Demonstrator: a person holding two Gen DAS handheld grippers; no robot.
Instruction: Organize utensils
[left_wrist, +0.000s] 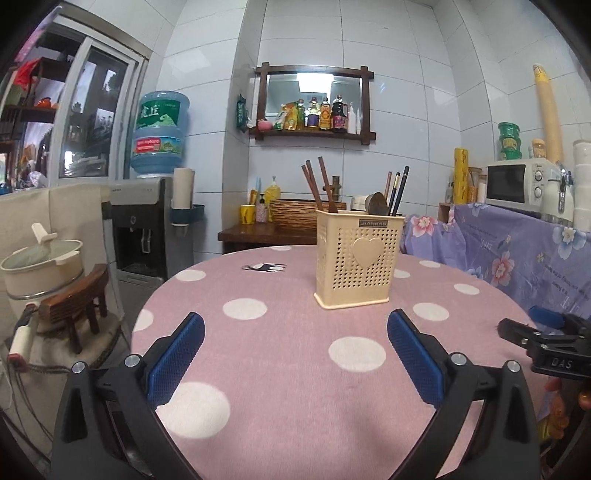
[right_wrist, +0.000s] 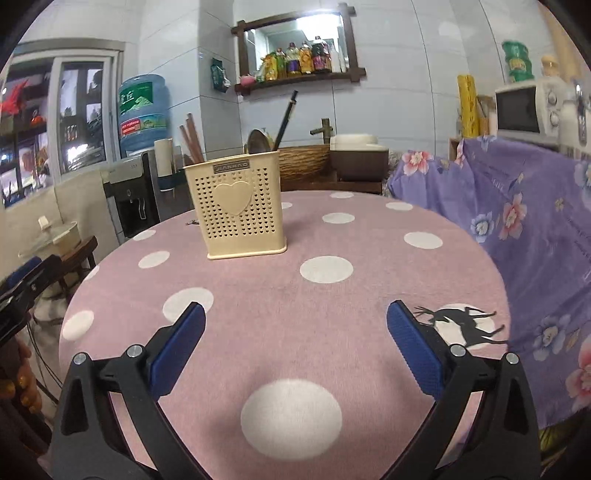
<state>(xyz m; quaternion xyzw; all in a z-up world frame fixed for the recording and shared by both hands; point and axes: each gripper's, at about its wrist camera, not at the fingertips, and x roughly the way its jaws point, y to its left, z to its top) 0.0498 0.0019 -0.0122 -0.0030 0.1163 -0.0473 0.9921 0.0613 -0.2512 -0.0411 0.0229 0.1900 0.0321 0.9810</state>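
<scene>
A cream perforated utensil holder (left_wrist: 358, 258) (right_wrist: 236, 208) with a heart on its front stands upright on the round pink dotted table (left_wrist: 288, 354) (right_wrist: 332, 295). Brown chopsticks (left_wrist: 317, 184) (right_wrist: 192, 138) stick up from its left side. A dark spoon (left_wrist: 378, 203) (right_wrist: 256, 140) and dark chopsticks (left_wrist: 399, 192) (right_wrist: 286, 118) stand in its right side. My left gripper (left_wrist: 295, 321) is open over the near table, well short of the holder, with nothing between its blue pads. My right gripper (right_wrist: 295, 314) is open too and holds nothing. The right gripper's body (left_wrist: 546, 343) shows at the left wrist view's right edge.
A purple flowered cloth (right_wrist: 535, 206) covers furniture right of the table, with a microwave (left_wrist: 517, 184) on top. A water dispenser (left_wrist: 144, 221) stands at the left, a pot (left_wrist: 44, 262) on a small wooden stool beside it. A wicker basket (left_wrist: 295, 214) sits behind the table.
</scene>
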